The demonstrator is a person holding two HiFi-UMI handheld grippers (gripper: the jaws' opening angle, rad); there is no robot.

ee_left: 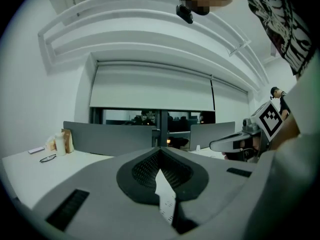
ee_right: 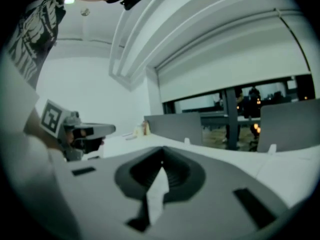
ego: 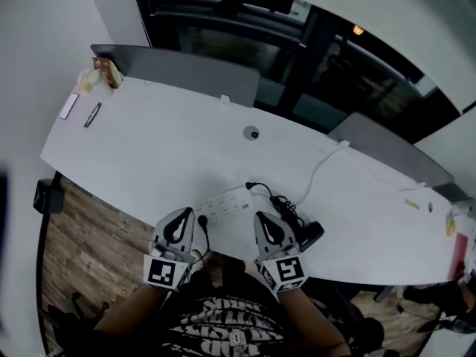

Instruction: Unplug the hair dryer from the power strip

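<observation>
A white power strip (ego: 222, 202) lies near the table's front edge. A black plug (ego: 252, 187) sits at its right end, and the black cord (ego: 286, 210) coils toward the black hair dryer (ego: 312, 234). A second black plug (ego: 201, 219) sits at the strip's near side. My left gripper (ego: 180, 220) hovers just left of the strip, empty, with its jaws together. My right gripper (ego: 268, 227) is beside the cord coil, shut and empty. The left gripper view shows its own closed jaws (ee_left: 160, 151) and the right gripper (ee_left: 240, 141). The right gripper view shows its closed jaws (ee_right: 161, 161).
The white table (ego: 163, 147) has grey partitions (ego: 186, 69) behind it. A bottle and paper bag (ego: 104, 73), a pink phone (ego: 68, 105) and glasses (ego: 92, 114) lie at the far left. A round grommet (ego: 252, 133) sits mid-table. Wood floor lies below left.
</observation>
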